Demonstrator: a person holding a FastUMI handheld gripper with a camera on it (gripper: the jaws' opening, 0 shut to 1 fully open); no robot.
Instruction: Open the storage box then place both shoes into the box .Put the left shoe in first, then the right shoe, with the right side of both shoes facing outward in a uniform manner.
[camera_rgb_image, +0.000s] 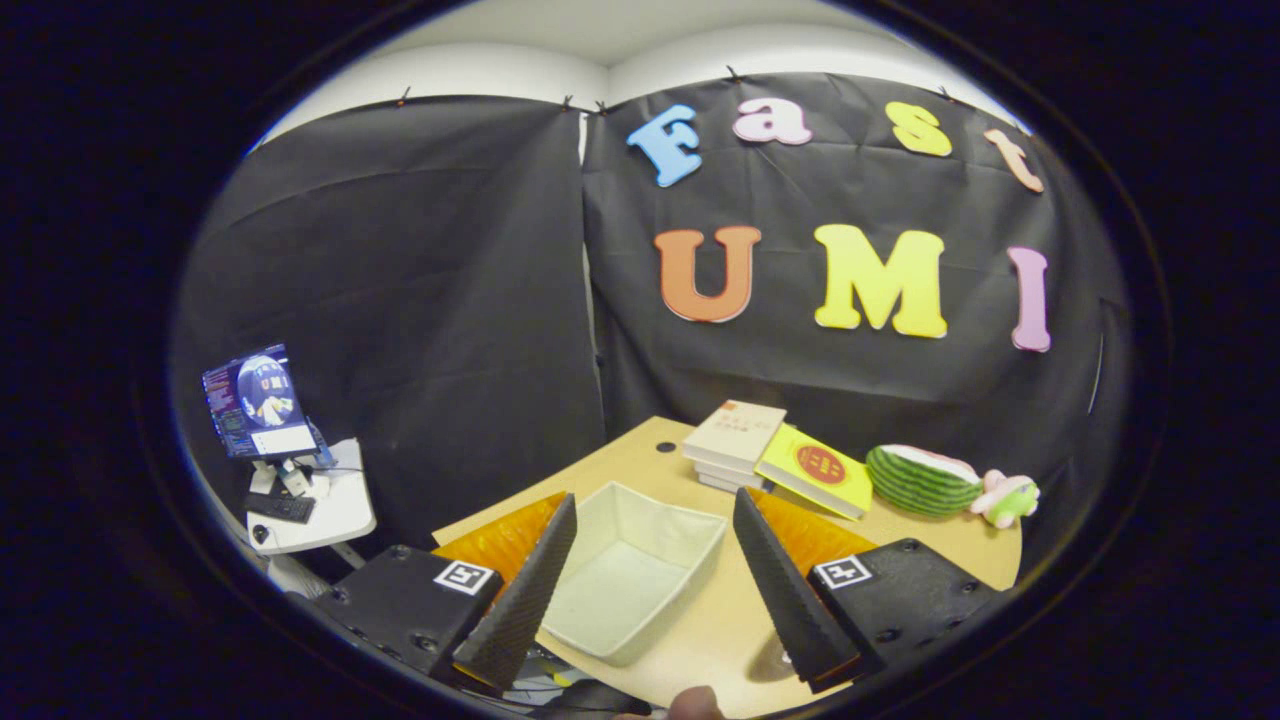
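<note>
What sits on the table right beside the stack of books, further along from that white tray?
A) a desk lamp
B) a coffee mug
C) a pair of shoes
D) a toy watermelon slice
D: a green-striped toy watermelon slice lies next to the stack of books on the table, beyond the white tray seen between the open jaws of the gripper.

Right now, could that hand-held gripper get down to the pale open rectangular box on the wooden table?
Probably yes. The gripper has its fingers spread wide, with the pale open rectangular box lying between and just ahead of them, and nothing stands in the gap.
</note>
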